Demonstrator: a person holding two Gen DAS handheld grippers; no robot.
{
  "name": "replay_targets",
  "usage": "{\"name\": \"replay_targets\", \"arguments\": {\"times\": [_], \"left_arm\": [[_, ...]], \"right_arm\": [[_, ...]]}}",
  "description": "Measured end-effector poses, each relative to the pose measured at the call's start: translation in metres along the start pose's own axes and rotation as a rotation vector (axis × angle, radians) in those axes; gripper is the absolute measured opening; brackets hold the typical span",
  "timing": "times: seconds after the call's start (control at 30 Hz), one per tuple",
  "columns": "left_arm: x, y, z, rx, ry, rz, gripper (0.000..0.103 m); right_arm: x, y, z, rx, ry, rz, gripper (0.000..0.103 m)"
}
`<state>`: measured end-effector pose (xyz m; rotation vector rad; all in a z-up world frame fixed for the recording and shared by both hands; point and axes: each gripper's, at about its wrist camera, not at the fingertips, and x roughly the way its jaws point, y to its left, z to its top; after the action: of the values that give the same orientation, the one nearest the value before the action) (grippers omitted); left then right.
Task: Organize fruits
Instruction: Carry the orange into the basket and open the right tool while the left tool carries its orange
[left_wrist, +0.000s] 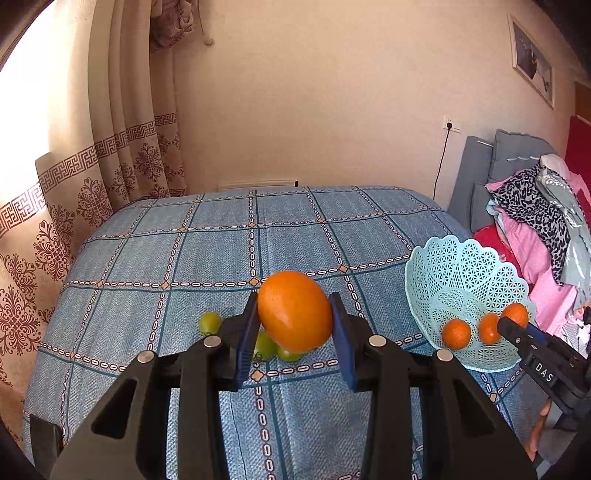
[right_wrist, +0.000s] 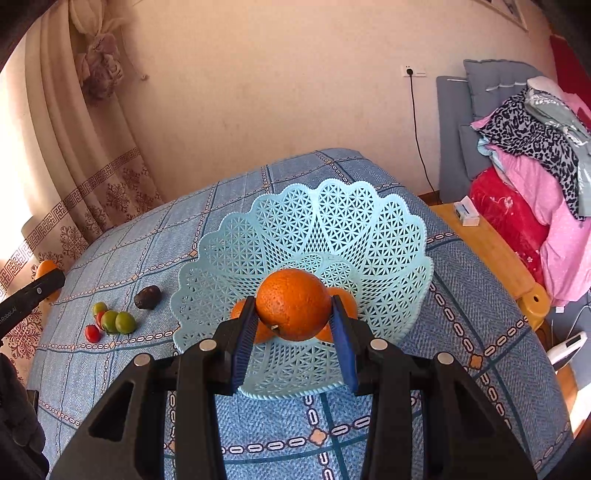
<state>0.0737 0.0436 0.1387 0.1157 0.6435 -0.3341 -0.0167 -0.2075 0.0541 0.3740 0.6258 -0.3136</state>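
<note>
In the left wrist view my left gripper (left_wrist: 294, 314) is shut on a large smooth orange (left_wrist: 295, 310), held above small green fruits (left_wrist: 210, 323) on the blue checked cloth (left_wrist: 221, 251). To the right stands a pale blue lattice basket (left_wrist: 461, 273) with two oranges (left_wrist: 457, 333) inside. My right gripper (right_wrist: 293, 310) is shut on a rough-skinned orange (right_wrist: 293, 304) over the basket (right_wrist: 332, 221), just above the oranges (right_wrist: 238, 308) lying in it. Left of the basket lie green fruits (right_wrist: 118, 322), a red tomato (right_wrist: 92, 333) and a dark fruit (right_wrist: 147, 297).
A patterned curtain (left_wrist: 74, 203) hangs along the table's left side. On the right are a wooden bench (right_wrist: 491, 240) with a small white box (right_wrist: 467, 212) and a pile of clothes (right_wrist: 535, 147). A cable (right_wrist: 417, 140) runs down the back wall.
</note>
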Motion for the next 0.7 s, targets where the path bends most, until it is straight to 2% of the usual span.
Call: {"name": "replay_targets", "arguments": {"times": [0.17,0.7], "left_arm": [[0.004,-0.011,0.000,0.021,0.010,-0.016,0.038],[0.018,-0.053,0.002,0.091,0.041,-0.098,0.038]], "right_arm": [[0.003,-0.001,-0.004,0.005,0.014,0.003,0.040],[-0.004,-0.005,0.002,0.025,-0.039,-0.016,0.041]]}}
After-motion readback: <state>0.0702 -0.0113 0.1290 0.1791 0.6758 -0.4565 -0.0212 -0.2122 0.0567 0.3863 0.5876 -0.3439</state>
